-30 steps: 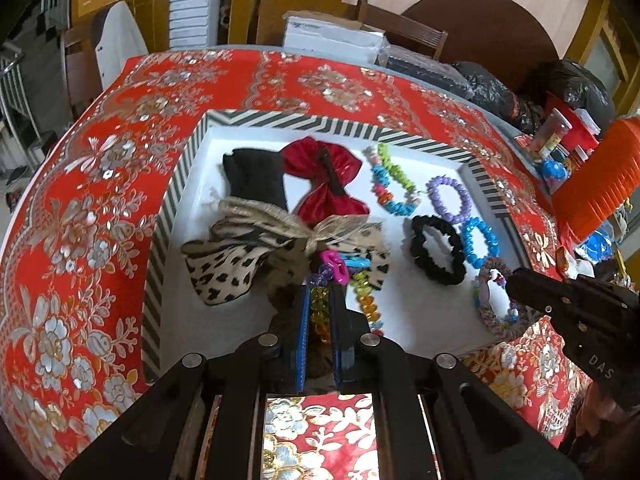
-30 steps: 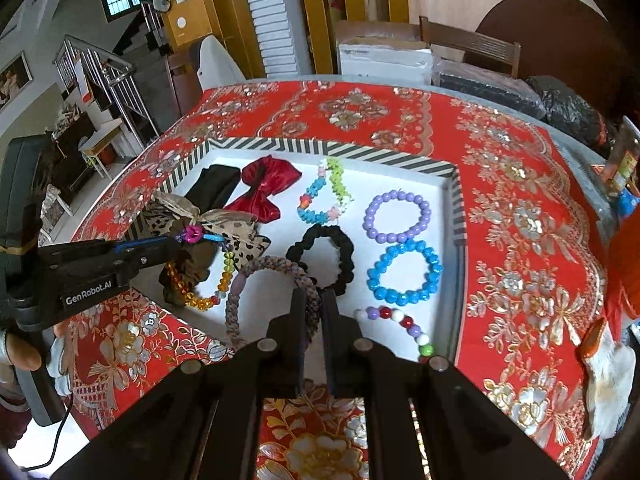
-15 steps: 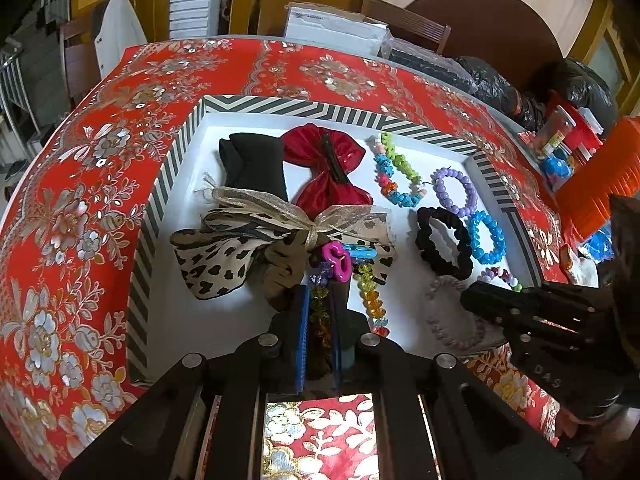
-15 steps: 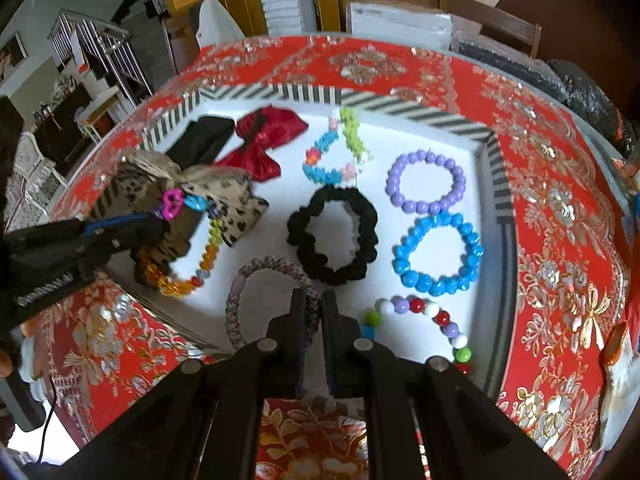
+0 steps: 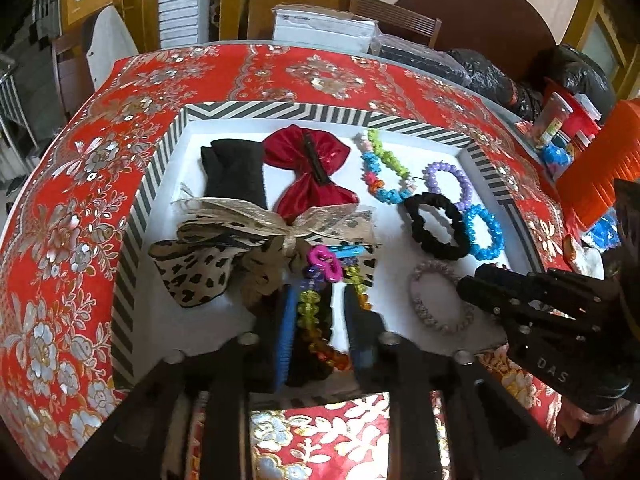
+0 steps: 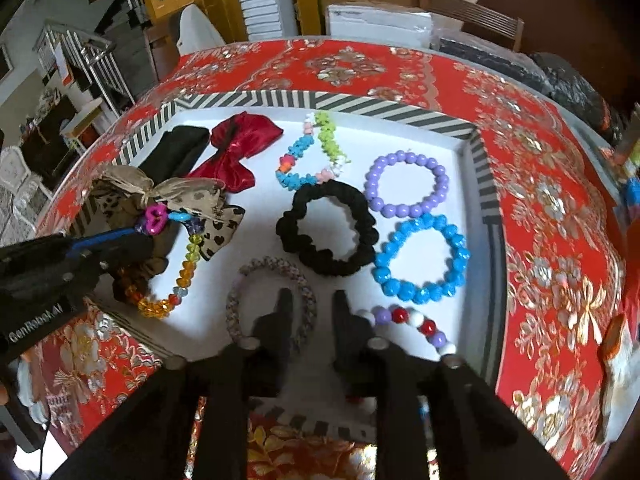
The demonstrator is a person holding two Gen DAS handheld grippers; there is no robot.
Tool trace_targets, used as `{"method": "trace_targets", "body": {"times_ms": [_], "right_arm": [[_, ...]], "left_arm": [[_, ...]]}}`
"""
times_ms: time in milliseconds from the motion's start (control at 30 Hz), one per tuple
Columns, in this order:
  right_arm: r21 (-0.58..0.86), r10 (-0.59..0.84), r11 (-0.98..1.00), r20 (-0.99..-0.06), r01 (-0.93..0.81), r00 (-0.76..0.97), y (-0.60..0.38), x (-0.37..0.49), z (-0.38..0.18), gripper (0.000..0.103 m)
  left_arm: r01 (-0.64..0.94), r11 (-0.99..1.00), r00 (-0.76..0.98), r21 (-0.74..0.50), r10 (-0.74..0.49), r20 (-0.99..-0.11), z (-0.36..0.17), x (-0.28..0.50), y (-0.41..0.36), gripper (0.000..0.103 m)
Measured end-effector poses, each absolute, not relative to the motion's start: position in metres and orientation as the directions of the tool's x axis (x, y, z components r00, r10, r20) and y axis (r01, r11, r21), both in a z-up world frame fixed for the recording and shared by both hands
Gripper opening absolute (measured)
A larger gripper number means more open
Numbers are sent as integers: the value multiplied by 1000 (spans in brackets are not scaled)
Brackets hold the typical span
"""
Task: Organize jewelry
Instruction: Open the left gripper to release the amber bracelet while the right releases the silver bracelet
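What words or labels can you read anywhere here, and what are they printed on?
"GenRobot.AI": body of the left hand-held gripper, seen from the right wrist view.
"DAS": body of the right hand-held gripper, seen from the left wrist view.
White box behind the table: label too blurred to read.

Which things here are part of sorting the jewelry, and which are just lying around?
Part of the job:
- striped tray
- rainbow bead bracelet, between the left gripper fingers
- grey braided bracelet, at the open right gripper
- blue bracelet, purple bracelet, black scrunchie

Just lying about:
- orange comb
- white box
- black bags
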State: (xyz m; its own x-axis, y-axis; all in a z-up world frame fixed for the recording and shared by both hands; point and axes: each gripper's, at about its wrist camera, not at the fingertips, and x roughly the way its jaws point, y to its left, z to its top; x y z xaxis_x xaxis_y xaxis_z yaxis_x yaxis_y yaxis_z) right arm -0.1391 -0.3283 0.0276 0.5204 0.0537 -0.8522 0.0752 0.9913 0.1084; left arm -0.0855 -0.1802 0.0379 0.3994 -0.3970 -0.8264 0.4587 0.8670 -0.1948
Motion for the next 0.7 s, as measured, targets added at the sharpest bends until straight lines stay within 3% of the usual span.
{"method": "trace_targets", "body": {"times_ms": [133, 267, 700], "right_arm": [[134, 64, 987, -831, 86, 553, -328, -153, 39, 25], [156, 64, 982, -802, 105, 594, -330, -167, 53, 39], [147, -28, 967, -747, 207, 665, -341, -204, 82, 46]], "left_arm": [[473, 868, 437, -155, -383, -813, 48, -94, -184, 24], [468, 873, 474, -139, -381, -794, 59, -101, -183, 24], [457, 884, 558, -99, -372, -742, 84, -132, -179, 24]]}}
